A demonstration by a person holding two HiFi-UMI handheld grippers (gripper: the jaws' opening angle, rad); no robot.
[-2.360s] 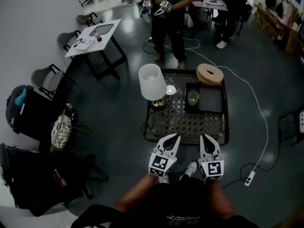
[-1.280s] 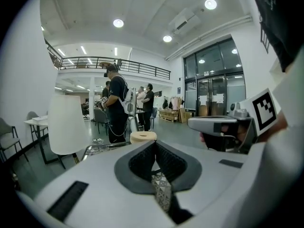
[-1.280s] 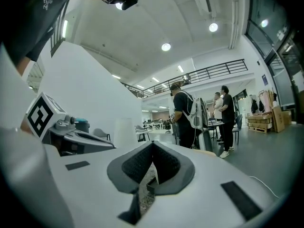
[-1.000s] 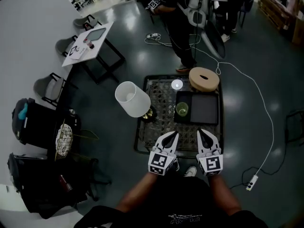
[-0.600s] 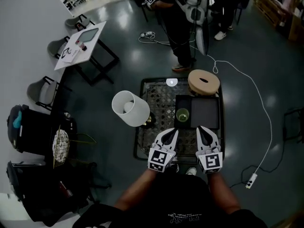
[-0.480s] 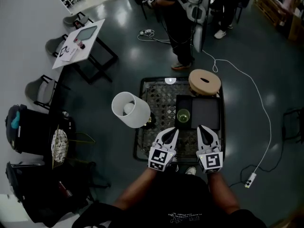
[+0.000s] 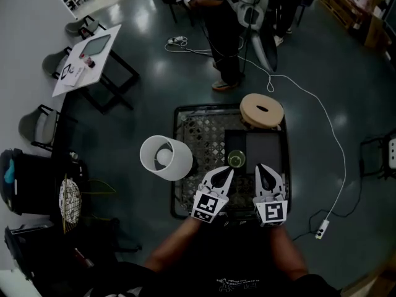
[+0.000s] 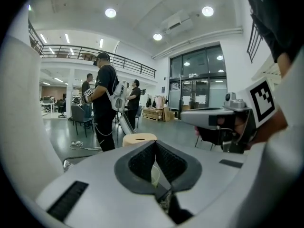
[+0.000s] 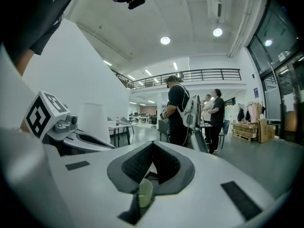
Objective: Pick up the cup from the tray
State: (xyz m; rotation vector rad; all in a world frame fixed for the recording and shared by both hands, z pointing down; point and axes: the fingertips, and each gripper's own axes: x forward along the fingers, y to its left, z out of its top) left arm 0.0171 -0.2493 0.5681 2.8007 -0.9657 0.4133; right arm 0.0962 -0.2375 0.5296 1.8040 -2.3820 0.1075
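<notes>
A pale green cup [image 7: 236, 159] stands upright in the left part of a dark tray [image 7: 264, 150] on a low black mesh table [image 7: 203, 129]. My left gripper [image 7: 231, 171] is shut with nothing in it, its tip just short of the cup on the near left. The right gripper [image 7: 260, 167] is shut and empty too, just right of the cup over the tray's near edge. In the left gripper view the cup [image 8: 155, 174] shows beyond the closed jaws. The right gripper view has the cup [image 9: 145, 193] low and a little left of its closed jaws.
A white-shaded lamp [image 7: 165, 158] stands at the table's left edge, close to my left gripper. A round wooden stool [image 7: 262, 110] sits at the far right corner. A white cable [image 7: 322, 147] runs along the floor at right. People [image 7: 230, 17] stand beyond the table.
Both grippers have come forward together toward the table, so the cup now lies just ahead of their tips. The jaws have stayed shut.
</notes>
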